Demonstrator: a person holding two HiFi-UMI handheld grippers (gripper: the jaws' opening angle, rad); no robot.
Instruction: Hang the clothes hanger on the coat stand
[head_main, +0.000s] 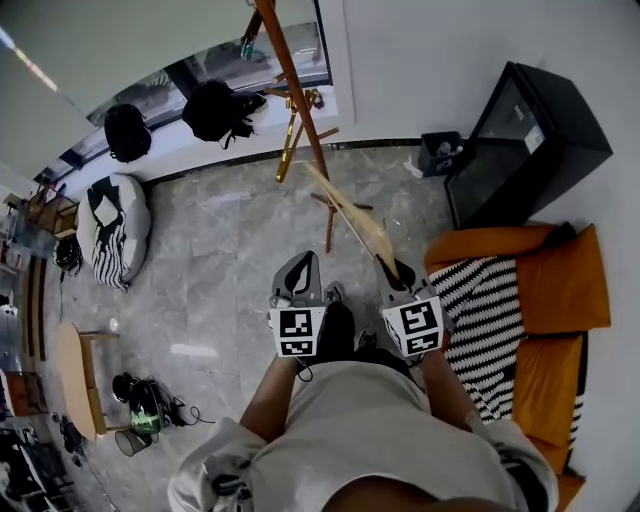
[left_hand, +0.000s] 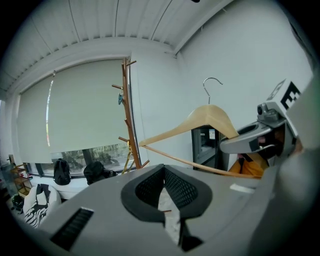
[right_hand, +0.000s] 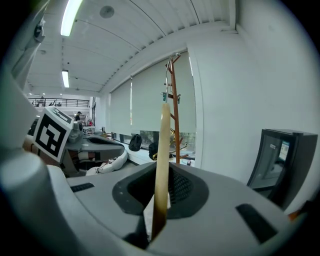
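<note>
One wooden clothes hanger (head_main: 350, 212), likely light, stiff and smooth, is clamped on one arm by the right gripper (head_main: 393, 270), hook free; the left gripper (head_main: 302, 265) is closed, empty.

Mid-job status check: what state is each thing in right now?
Hanger: held by one arm, not yet hung.
Right gripper: shut on hanger.
Left gripper: shut, empty.
Coat stand: upright.
Blind: lowered most of the way.
Ceiling light: on.
</note>
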